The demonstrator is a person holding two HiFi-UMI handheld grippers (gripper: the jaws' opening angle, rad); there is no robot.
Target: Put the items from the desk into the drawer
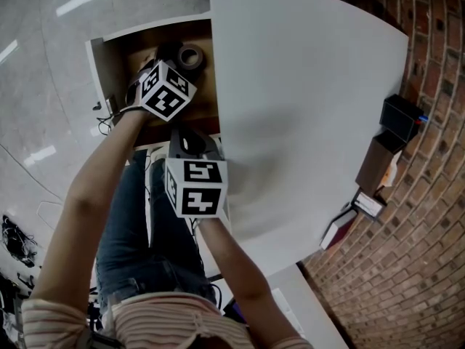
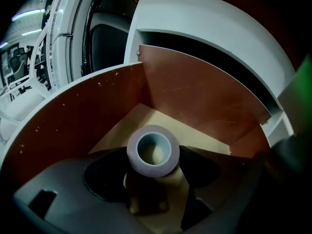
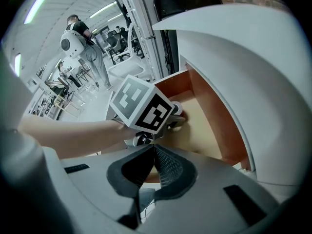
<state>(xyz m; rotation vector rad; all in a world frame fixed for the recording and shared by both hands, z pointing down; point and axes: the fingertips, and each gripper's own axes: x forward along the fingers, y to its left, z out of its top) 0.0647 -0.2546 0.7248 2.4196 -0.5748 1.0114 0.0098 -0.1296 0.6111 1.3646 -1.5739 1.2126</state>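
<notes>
The drawer [image 1: 120, 46] stands pulled out at the desk's far left, its brown inside [image 2: 195, 96] showing. My left gripper [image 1: 178, 67] reaches down into it. A grey roll of tape [image 2: 153, 150] sits between its dark pads [image 2: 105, 179], hole toward the camera, just above the drawer floor; the jaws are shut on it. From the head view the same roll of tape [image 1: 190, 57] shows beyond the marker cube. My right gripper [image 3: 155, 152] hangs at the desk's near edge, shut with nothing in it, and its cube [image 1: 196, 186] is below the drawer. The left gripper's cube [image 3: 141, 104] fills its view.
The white desk top [image 1: 305, 100] spreads to the right. A black box [image 1: 401, 116], a brown box [image 1: 378, 158] and small white items [image 1: 367, 203] sit along its far right edge by the brick wall [image 1: 429, 217]. My legs are under the drawer front.
</notes>
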